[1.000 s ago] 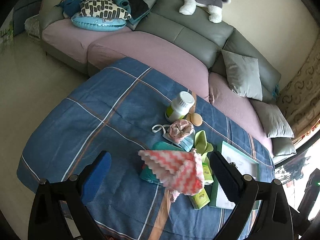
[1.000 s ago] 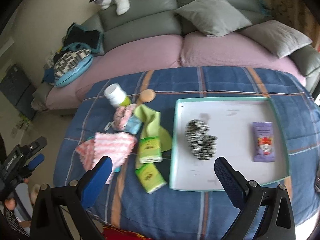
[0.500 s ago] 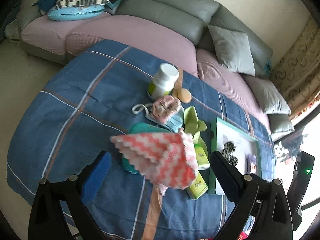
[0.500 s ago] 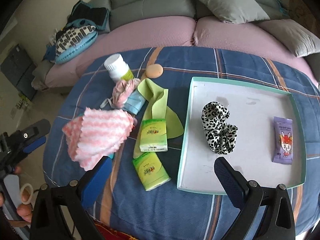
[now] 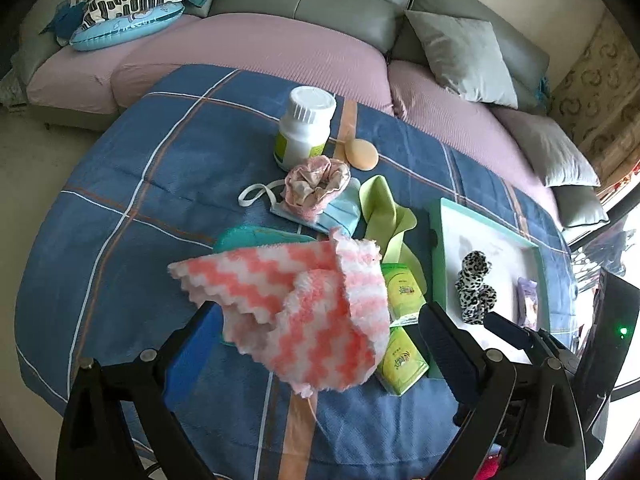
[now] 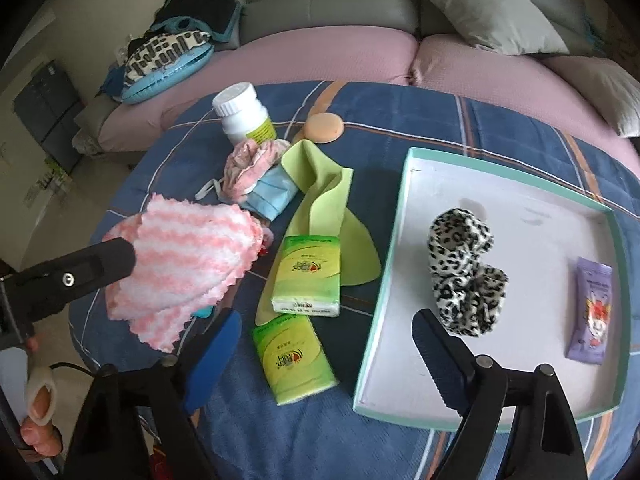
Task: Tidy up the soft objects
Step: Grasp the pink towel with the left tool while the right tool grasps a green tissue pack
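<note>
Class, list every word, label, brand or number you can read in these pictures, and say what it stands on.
No text reads clearly.
Two green tissue packs: logo and characters, too blurred to read.
White bottle: green label, print too small.
Purple packet: cartoon rabbit, print too small.

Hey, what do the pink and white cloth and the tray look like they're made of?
Pink and white cloth: probably fluffy microfibre or fleece, judging by its fuzzy pile and scalloped edge. Tray: looks like matte white cardboard with a teal rim, though thin plastic is possible.
</note>
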Tool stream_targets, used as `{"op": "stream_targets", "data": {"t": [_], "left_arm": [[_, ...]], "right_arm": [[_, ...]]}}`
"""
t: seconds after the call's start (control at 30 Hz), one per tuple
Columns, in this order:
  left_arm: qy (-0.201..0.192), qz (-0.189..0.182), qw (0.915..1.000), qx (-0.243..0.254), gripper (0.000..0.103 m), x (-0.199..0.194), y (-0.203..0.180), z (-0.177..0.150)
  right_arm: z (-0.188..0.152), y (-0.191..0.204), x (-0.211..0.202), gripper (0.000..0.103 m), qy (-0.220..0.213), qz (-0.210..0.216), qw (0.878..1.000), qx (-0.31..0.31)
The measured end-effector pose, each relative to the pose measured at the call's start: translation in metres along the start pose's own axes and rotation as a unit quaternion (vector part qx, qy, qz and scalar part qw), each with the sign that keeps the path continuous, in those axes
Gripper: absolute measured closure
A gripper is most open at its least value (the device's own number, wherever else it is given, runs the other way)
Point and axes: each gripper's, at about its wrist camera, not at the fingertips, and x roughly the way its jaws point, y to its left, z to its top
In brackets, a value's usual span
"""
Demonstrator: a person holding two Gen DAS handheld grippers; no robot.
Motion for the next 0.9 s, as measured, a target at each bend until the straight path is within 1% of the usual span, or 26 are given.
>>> {"op": "stream_targets", "data": {"t": [0.07, 0.1, 0.17, 0.3, 0.33, 0.4, 0.53, 0.6, 0.73, 0.9], "left_arm": [[0.002, 0.010, 0.9999, 0.003, 0.009, 0.004, -0.002, 0.001], [0.003, 0.016, 0.9999, 0.005, 0.014, 0.005, -0.003, 0.001], [0.007, 0.029, 0.9995, 0.009, 0.019, 0.010, -0.004, 0.002], [0.009, 0.032, 0.9994, 0.007, 0.021, 0.016, -0.002, 0.002], [0.008, 0.038, 0.9992, 0.010, 0.022, 0.018, -0.002, 0.002], [0.005, 0.045, 0.9989, 0.014, 0.025, 0.018, -0.003, 0.003], [0.000, 0.049, 0.9986, 0.018, 0.027, 0.019, -0.003, 0.003], [-0.005, 0.059, 0.9980, 0.021, 0.035, 0.018, -0.003, 0.003], [-0.009, 0.059, 0.9979, 0.024, 0.041, 0.016, -0.003, 0.003], [-0.014, 0.058, 0.9979, 0.025, 0.051, 0.014, -0.002, 0.003]], "right_arm": [[0.001, 0.002, 0.004, 0.014, -0.002, 0.004, 1.000, -0.007], [0.002, 0.003, 0.007, 0.014, -0.002, 0.006, 1.000, -0.009], [0.003, 0.004, 0.013, 0.014, 0.000, 0.011, 1.000, -0.011], [0.005, 0.005, 0.025, 0.014, 0.003, 0.023, 1.000, -0.010], [0.005, 0.005, 0.028, 0.015, 0.003, 0.026, 1.000, -0.011], [0.005, 0.007, 0.032, 0.018, 0.006, 0.026, 1.000, -0.013], [0.006, 0.009, 0.041, 0.020, 0.007, 0.021, 1.000, -0.020], [0.006, 0.011, 0.043, 0.021, 0.004, 0.016, 0.999, -0.028], [0.007, 0.013, 0.047, 0.029, 0.006, 0.014, 0.999, -0.033], [0.006, 0.016, 0.056, 0.030, 0.011, 0.009, 0.999, -0.039]]}}
